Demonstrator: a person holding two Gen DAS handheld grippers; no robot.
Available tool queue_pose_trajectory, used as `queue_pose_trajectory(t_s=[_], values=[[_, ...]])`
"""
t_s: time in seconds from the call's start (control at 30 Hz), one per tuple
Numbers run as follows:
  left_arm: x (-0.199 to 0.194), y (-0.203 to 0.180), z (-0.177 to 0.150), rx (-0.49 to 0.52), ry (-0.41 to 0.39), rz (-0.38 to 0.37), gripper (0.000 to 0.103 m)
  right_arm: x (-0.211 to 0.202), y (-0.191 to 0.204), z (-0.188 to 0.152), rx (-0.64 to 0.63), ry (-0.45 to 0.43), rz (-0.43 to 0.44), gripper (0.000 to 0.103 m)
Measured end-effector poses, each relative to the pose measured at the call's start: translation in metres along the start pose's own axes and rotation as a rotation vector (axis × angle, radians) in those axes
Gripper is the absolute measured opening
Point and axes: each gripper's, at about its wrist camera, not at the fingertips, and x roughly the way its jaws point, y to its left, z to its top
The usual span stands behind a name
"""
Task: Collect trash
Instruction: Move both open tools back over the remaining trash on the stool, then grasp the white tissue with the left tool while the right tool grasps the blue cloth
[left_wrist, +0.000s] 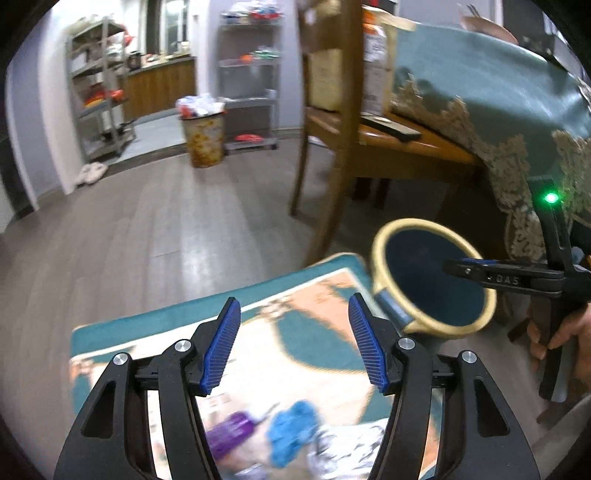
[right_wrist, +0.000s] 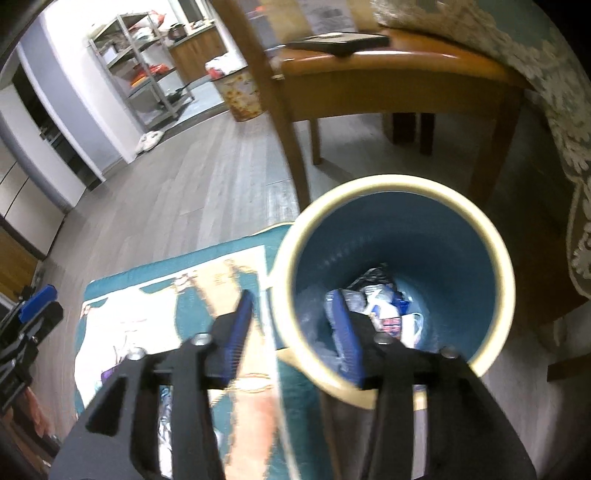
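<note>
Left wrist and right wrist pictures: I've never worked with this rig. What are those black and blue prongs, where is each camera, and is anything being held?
There is no robot arm: a person carries a hand-held gripper in each hand, with a camera looking along its fingers. The left wrist picture shows the left hand-held gripper, open and empty, above a teal patterned rug where a purple wrapper and blue crumpled trash lie. The right wrist picture shows the right hand-held gripper, open over the cream-rimmed blue bin, holding nothing. Trash already lies in the bin's bottom.
</note>
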Motion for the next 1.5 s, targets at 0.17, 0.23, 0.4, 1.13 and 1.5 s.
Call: queue_pose_trajectory(t_s=[0.17, 0.23, 0.4, 1.13, 1.5], values=[[-0.027, 0.042, -0.015, -0.038, 0.0, 0.076, 0.064, 0.007, 0.039, -0.002, -0.047, 0.01, 0.03, 0.057], [-0.036, 0.059, -0.021, -0.055, 0.005, 0.107, 0.064, 0.011, 0.053, -0.004, -0.063, 0.015, 0.038, 0.058], [-0.056, 0.09, -0.037, -0.097, 0.003, 0.159, 0.071, 0.022, 0.092, -0.012, -0.089, 0.032, 0.066, 0.069], [0.002, 0.136, -0.09, -0.13, 0.217, 0.213, 0.095, 0.073, 0.146, -0.076, -0.262, 0.229, 0.088, 0.09], [0.044, 0.149, -0.105, -0.224, 0.339, 0.227, 0.095, 0.094, 0.159, -0.099, -0.33, 0.338, 0.166, 0.057]])
